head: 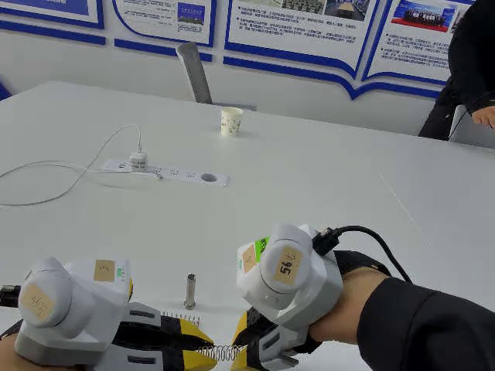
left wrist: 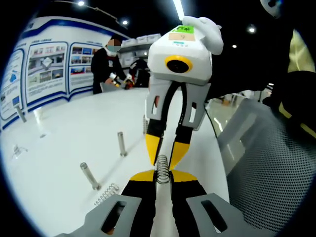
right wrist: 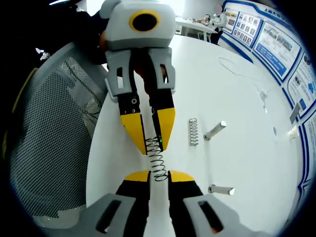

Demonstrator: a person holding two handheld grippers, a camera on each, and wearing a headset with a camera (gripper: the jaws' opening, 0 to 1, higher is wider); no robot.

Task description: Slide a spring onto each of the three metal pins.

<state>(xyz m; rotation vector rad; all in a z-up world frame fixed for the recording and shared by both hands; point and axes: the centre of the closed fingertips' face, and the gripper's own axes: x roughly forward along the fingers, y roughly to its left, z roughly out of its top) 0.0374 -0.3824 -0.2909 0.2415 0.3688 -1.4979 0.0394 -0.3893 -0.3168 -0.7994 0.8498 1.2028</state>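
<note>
Right at the near table edge, the left gripper [head: 204, 349] and the right gripper [head: 238, 346] meet nose to nose. A spring [head: 220, 353] is strung between them. In the left gripper view, its own jaws are pinched onto the near end of the coil. In the right gripper view, that gripper's jaws are closed down on the other end. So both have hold of the one spring, yellow tips close together, with the coil spanning the short gap. Whether anything sits inside the coil, I cannot tell.

Just beyond the left gripper, a loose spring [head: 180, 317] lies flat on the white table [head: 309, 193]. Just past it a pin [head: 190, 291] stands upright and bare. The left gripper view picks up a second pin [left wrist: 121, 144] further along, also upright and bare, apart from the first.

Out in the middle of the table lies a power strip [head: 166, 175] with a white charger [head: 138, 161] plugged in. Its cable [head: 46, 174] loops off to the left. Further on, a paper cup [head: 230, 121] stands alone. At the far edge there's a chair [head: 193, 71], then blue-framed posters [head: 294, 31] along the wall. A person [head: 472, 54] in dark clothes is at the far right.
</note>
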